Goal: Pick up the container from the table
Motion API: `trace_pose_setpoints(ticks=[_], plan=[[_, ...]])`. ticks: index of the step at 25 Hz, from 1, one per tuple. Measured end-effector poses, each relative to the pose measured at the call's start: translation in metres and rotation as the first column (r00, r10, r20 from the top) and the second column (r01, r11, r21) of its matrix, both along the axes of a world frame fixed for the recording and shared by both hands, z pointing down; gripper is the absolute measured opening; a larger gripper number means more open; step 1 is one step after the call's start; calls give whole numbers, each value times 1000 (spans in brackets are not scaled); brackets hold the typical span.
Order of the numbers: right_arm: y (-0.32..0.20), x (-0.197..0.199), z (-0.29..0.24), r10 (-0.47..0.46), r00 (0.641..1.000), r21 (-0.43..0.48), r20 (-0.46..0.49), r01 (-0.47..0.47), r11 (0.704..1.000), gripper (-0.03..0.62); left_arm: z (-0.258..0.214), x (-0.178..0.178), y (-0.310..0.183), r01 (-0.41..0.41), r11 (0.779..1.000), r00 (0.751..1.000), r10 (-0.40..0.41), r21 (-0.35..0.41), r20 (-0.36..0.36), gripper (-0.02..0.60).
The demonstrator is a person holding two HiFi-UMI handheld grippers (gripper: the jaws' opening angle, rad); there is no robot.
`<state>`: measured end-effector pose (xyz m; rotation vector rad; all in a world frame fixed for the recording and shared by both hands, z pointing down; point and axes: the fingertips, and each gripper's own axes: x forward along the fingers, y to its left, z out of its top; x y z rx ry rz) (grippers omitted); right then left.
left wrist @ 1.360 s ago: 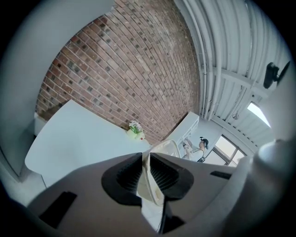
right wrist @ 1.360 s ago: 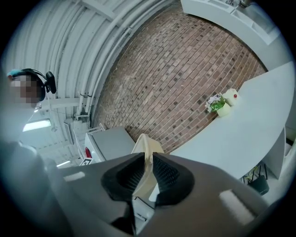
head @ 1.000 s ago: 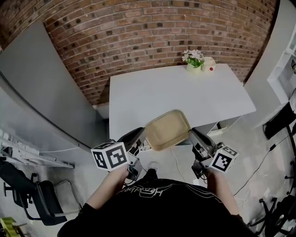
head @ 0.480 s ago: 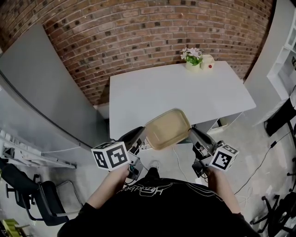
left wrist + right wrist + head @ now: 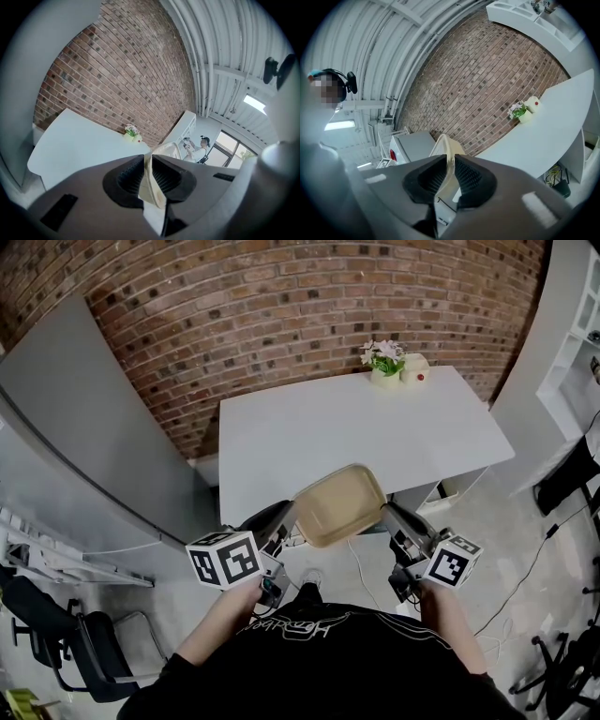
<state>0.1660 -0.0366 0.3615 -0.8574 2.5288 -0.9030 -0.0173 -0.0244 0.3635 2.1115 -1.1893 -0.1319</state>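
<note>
container (image 5: 339,504) over near table (image 5: 309,423) edge

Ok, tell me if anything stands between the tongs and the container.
Nothing visible does. The left tongs and the right tongs are each shut on the rim of the container, on opposite sides, with nothing else between pads and rim.

2 grippers clamped
Left gripper (image 5: 286,512) and right gripper (image 5: 386,513), held out ahead, pinch opposite rims of the container (image 5: 339,503).
</note>
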Motion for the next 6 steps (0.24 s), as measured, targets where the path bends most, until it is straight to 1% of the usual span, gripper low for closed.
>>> trace_pose_setpoints(ticks=[6], plan=[[4, 4, 3, 4, 1000, -7, 0, -4, 1000, 57, 3, 4, 3, -4, 1000, 1000, 4, -6, -1, 52]])
